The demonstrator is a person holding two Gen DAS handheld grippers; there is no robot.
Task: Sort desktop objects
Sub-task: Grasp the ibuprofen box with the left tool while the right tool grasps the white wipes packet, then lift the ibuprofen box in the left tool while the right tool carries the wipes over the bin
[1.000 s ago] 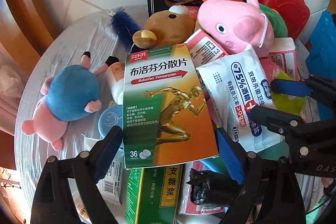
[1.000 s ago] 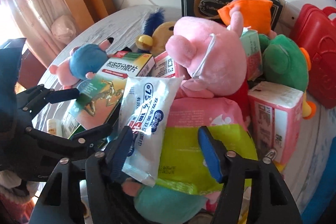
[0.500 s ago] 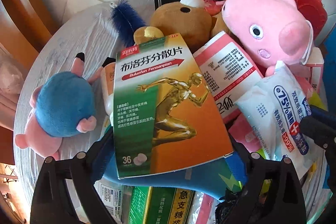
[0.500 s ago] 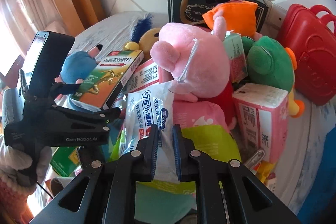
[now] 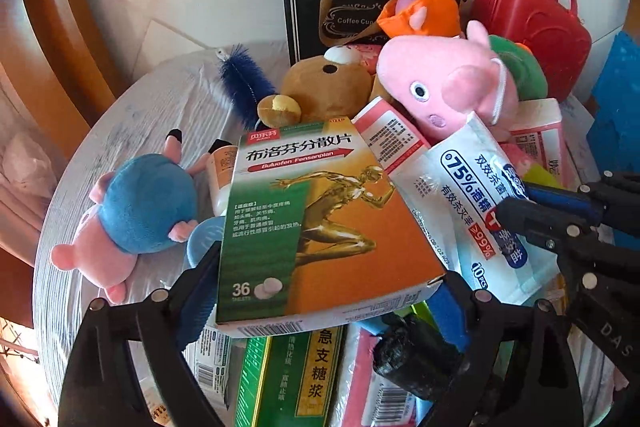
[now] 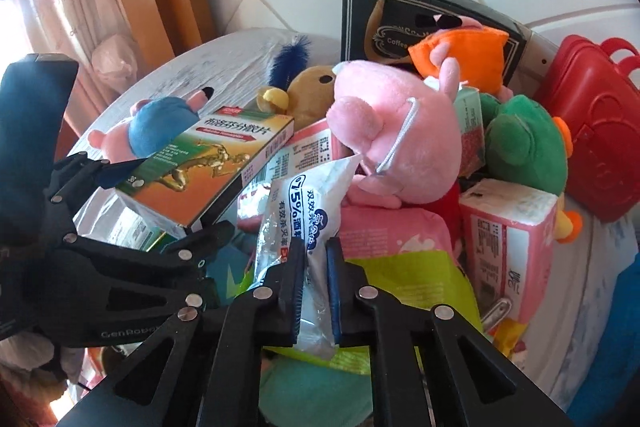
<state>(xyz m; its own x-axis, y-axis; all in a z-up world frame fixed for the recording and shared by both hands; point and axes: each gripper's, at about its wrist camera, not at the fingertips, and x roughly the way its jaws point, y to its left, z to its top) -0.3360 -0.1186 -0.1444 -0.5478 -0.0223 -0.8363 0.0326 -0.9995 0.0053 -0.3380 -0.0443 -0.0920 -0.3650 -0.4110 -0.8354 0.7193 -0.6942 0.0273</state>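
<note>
A round pale table [image 5: 132, 107] with a streaked woodgrain top stands before a tiled wall, heaped with toys and packets; at its left lies a soft blue-and-pink plush [image 5: 132, 211]; my left gripper [image 5: 320, 299] is clenched across the rigid, glossy medicine box [image 5: 320, 219], lifted above the pile; I judge its slick card could slide from the pads if I tilt it; my right gripper [image 6: 314, 287] pinches the limp, crinkly wipes packet [image 6: 308, 215], whose top leans on the pink pig plush [image 6: 396, 135]; pulling carelessly may topple that pig or tear the film.
</note>
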